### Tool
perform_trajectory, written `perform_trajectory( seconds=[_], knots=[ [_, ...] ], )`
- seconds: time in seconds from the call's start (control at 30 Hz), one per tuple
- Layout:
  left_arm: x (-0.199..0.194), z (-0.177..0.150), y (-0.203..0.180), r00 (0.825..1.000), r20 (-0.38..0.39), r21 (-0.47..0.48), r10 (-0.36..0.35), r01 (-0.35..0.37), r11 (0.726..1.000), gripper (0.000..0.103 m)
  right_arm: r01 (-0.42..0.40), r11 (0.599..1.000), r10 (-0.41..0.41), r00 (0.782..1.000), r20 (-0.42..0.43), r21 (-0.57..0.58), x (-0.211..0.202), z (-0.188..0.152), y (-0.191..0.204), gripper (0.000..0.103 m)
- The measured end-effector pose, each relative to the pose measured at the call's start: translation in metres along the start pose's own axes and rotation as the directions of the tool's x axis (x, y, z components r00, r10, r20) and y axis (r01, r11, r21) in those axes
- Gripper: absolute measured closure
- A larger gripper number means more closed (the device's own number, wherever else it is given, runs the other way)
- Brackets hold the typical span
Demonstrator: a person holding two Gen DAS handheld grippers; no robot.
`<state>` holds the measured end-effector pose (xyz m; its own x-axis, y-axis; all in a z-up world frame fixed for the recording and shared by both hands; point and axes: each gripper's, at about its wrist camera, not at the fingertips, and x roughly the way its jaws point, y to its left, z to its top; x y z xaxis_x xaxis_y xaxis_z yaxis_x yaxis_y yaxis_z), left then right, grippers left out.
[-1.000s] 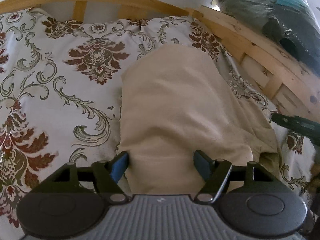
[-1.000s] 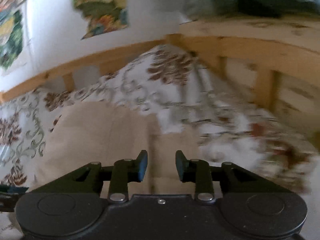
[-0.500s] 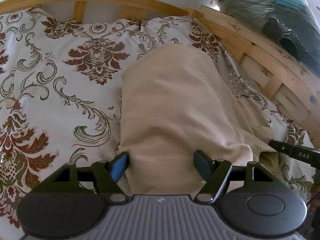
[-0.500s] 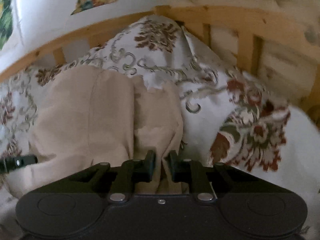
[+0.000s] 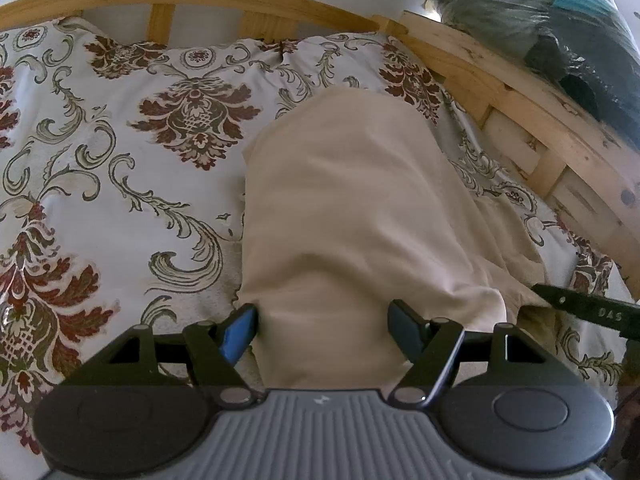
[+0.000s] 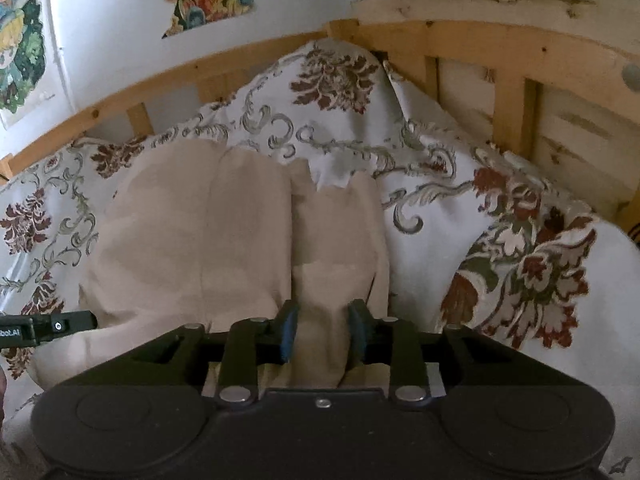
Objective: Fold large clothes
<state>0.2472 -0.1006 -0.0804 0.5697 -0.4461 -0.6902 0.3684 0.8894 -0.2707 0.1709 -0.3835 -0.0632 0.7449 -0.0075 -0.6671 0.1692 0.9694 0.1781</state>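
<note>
A wooden-framed bed (image 5: 500,92) carried a floral bedspread (image 5: 120,184); a beige garment (image 5: 344,216) lay on it, toward the right rail.

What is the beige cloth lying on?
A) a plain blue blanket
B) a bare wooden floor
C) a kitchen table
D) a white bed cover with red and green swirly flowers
D: the beige cloth is spread on a white bed cover printed with dark red flowers and green scrolls, with a wooden bed frame around it.
</note>
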Motion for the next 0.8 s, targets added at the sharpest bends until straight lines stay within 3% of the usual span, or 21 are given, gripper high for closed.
perform_trajectory(
  seconds=[0.33,0.4,0.47,0.57,0.67,0.7,0.8],
  knots=[
    [0.000,0.000,0.000,1.000,0.000,-0.001,0.001,-0.001,1.000,0.027,0.028,0.999,-0.028,1.000,-0.012,0.025,0.015,-0.005,-0.001,0.070],
    [0.000,0.000,0.000,1.000,0.000,0.000,0.001,-0.001,1.000,0.027,0.025,1.000,-0.025,1.000,0.003,0.002,0.015,-0.006,0.002,0.079],
    [0.000,0.000,0.001,1.000,-0.001,-0.001,0.001,-0.001,1.000,0.027,-0.003,0.999,0.004,1.000,0.027,-0.033,0.012,-0.006,0.008,0.095],
    [-0.004,0.001,0.003,1.000,0.010,-0.007,-0.011,0.011,1.000,0.028,0.049,0.981,-0.029,0.994,0.107,-0.186,0.008,-0.005,0.026,0.100],
    [-0.016,0.006,0.012,0.994,0.080,-0.046,-0.078,0.082,0.996,0.029,0.188,0.893,-0.076,0.958,0.275,-0.409,0.012,0.000,0.049,0.101],
    [-0.019,0.008,0.014,0.991,0.097,-0.044,-0.093,0.098,0.994,0.029,0.209,0.881,-0.082,0.951,0.299,-0.423,0.018,0.003,0.050,0.101],
    [-0.023,0.014,0.018,0.984,0.116,-0.026,-0.135,0.139,0.990,0.027,0.211,0.894,-0.105,0.956,0.273,-0.396,0.046,0.010,0.041,0.101]
  ],
)
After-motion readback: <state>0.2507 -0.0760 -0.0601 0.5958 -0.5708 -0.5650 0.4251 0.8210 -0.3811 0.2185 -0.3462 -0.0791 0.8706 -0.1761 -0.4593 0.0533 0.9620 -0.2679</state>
